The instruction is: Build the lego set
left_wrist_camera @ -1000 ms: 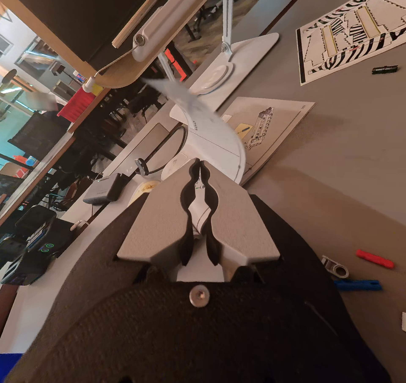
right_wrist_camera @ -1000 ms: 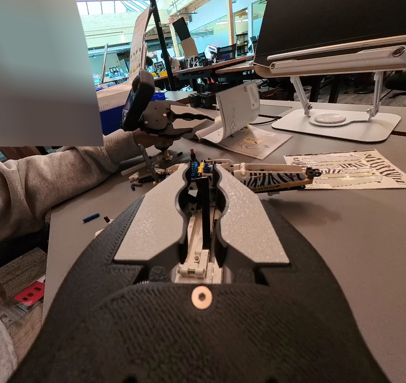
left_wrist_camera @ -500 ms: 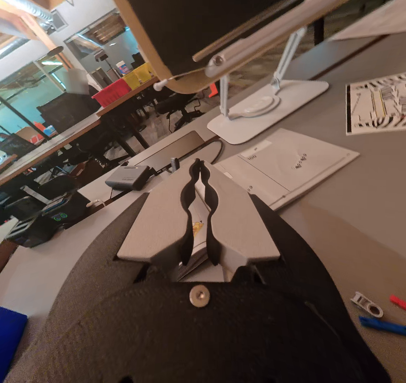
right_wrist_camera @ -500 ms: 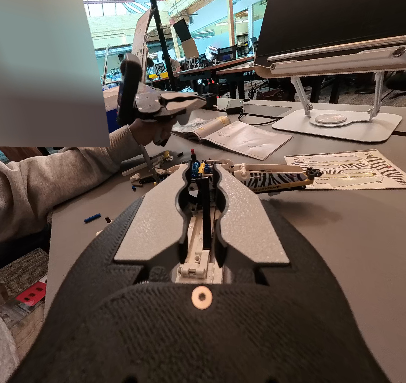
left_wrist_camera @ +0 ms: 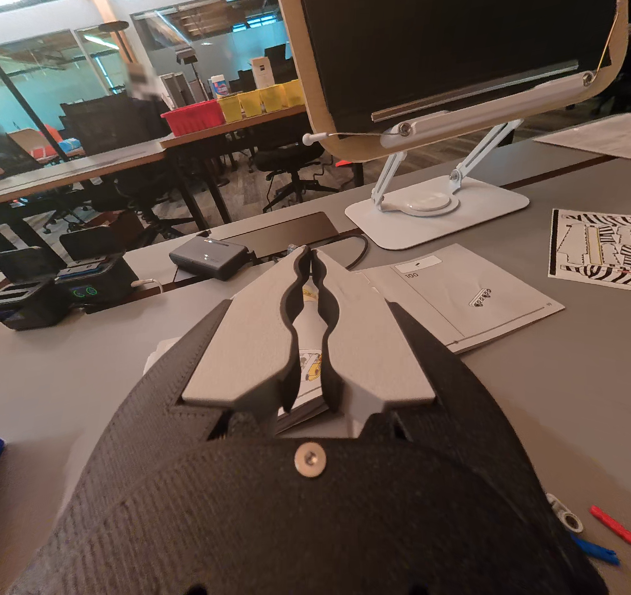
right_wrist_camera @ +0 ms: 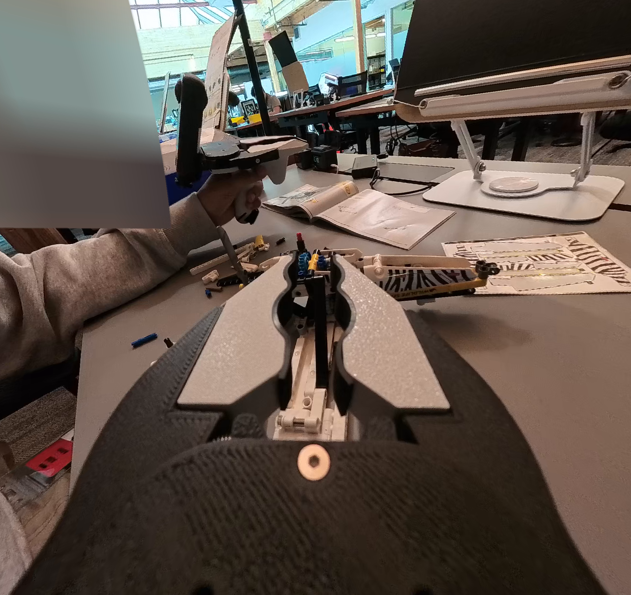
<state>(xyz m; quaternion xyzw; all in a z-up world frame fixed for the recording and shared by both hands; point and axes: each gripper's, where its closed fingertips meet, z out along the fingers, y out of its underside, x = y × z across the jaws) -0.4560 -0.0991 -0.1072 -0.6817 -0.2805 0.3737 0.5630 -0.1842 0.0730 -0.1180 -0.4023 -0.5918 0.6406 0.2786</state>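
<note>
While clamped in the right gripper (right_wrist_camera: 314,264) jaws low on the grey counter (right_wrist_camera: 512,356), white zebra-striped lego model (right_wrist_camera: 426,276) juts toward 2 o'clock, could twist loose. Left gripper (left_wrist_camera: 310,254) jaws nearly closed, empty, raised at 10 o'clock over open white instruction booklet (right_wrist_camera: 358,209); could snag pages

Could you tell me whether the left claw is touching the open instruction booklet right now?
Apart. The right wrist view shows the left claw held in the air, clearly above the instruction booklet.
</note>
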